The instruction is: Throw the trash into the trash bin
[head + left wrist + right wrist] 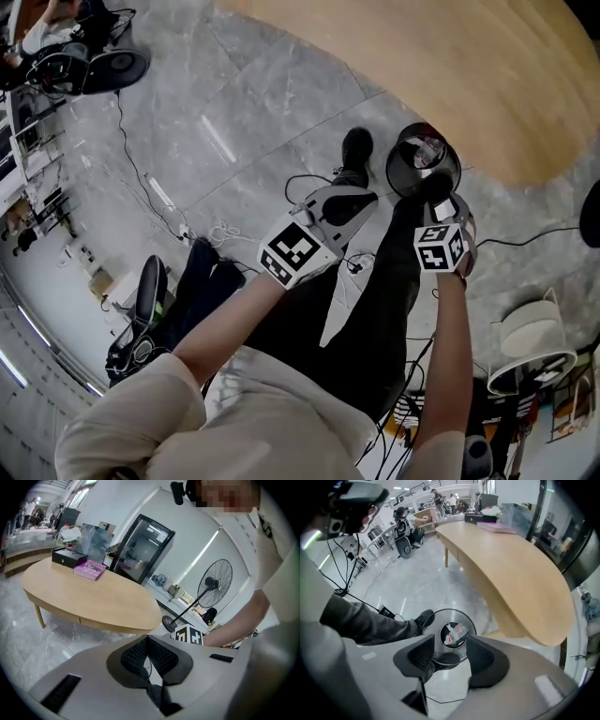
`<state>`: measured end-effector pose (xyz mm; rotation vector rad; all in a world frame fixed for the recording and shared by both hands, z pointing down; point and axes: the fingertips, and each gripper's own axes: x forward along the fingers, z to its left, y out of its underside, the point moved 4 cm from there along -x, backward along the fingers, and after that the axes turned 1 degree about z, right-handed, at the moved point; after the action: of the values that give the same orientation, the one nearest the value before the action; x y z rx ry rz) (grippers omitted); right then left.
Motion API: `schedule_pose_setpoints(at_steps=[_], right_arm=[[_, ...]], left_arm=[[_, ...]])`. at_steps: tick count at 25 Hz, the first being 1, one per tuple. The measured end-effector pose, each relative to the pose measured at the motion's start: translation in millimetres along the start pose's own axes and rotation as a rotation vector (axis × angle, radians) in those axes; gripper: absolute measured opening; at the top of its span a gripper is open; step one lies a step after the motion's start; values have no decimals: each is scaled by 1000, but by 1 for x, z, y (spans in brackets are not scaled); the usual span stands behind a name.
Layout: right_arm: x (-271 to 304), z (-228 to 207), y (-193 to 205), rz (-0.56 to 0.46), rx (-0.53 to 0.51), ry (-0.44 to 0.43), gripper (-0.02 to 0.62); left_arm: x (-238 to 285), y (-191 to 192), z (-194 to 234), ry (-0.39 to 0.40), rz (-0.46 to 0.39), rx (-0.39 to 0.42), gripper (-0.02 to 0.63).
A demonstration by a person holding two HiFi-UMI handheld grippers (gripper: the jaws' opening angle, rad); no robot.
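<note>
The person stood over the trash bin (434, 634), which was on the grey floor near the rounded end of the wooden table (511, 564). The trash (453, 633), a crumpled white wrapper with some red on it, lay at the bottom of the bin. From this I judged that the throw itself was made, and that the step in hand was only to take the hands away cleanly.

The right gripper (450, 645) hung above the bin and pointed almost straight down. Its jaws stood apart and nothing was between the pads; through the gap one looked directly into the mouth of the bin. The left gripper (147, 638) had its jaws closed together, tips touching, and it carried nothing. It was held to the side, over the person's leg, not over the bin.

To do this step well, I think the right gripper should go straight up and not sideways, so that it does not catch the rim. The bin looked light and could tip easily. The jaws should remain apart until they are clear, and the pads should be checked for any piece that sticks. One dark shoe (356, 150) was just beside the bin, and a thin black cable (305, 178) lay on the floor near it, so the feet also needed care.
</note>
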<state>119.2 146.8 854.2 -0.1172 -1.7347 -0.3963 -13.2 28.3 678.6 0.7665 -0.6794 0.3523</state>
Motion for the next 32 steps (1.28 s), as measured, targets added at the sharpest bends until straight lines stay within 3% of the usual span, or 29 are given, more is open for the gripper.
schedule_pose_setpoints(at_steps=[6,11,17,22,32], right_arm=[[-99,-11,-30,-91,73,53,180],[-197,-26,-64,-239,191,78,138],[-313,-36,-100,-385,305,98,107],[-405,-36,-121,-514,377,135,83],[-551,-23,-129,-709,528,305,54]], left_arm=[[-49,-42,-30,4,-39,-7,6],[-95,-95,-60,6,-108,6,6],[-150,-161,-92,13,-129,121,6],[-190,-204,-117,66,-118,203,6],[-244,-258,-155,183,-151,336,6]])
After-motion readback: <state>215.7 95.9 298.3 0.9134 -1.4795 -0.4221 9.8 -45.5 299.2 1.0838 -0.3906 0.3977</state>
